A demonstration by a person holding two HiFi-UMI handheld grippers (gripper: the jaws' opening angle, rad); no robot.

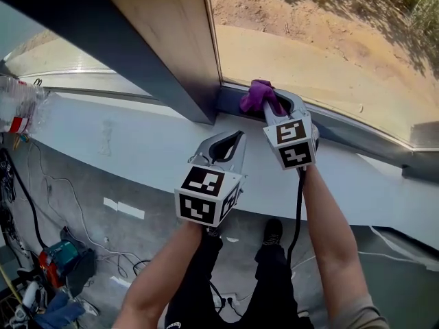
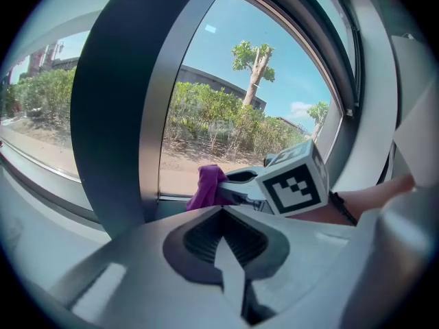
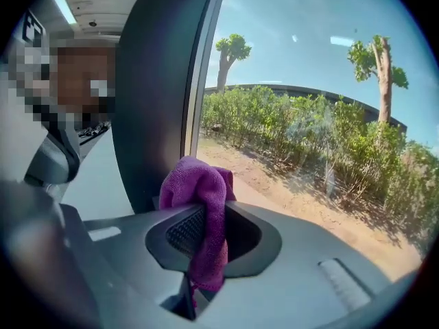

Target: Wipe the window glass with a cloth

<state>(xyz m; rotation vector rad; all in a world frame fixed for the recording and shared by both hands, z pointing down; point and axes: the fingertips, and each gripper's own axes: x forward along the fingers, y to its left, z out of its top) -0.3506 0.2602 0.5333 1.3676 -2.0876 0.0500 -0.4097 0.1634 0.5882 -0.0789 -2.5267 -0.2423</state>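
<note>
A dark grey window post (image 1: 161, 60) stands mid-scene. Right of it, the window glass (image 1: 309, 64) looks onto sunlit sandy ground (image 1: 274, 5); left of it runs another pane (image 1: 62, 64). Under the post a pale sill (image 1: 123, 139) spans the wall. Lower still lies grey floor (image 1: 82, 221) with cables (image 1: 51, 182), white tape strips (image 1: 123, 209) and what may be a power tool (image 1: 60, 259). Beyond the post, shrubs (image 3: 302, 136) and trees (image 3: 230, 50) stand under blue sky (image 3: 295, 19).

we see the cloth (image 3: 199, 204) as soft purple fabric with a fuzzy, napped pile, matt all over. the right gripper (image 3: 195, 252) looks like moulded grey plastic, smooth and matt, with dark ribbed pads (image 3: 184, 232) inside its jaws; the left gripper (image 2: 225, 235) has the same finish. the window glass (image 1: 329, 46) is clear and glossy, with faint reflections. its frame (image 1: 103, 40) looks like dark matt metal, and the sill (image 1: 137, 139) is pale and smooth.
</note>
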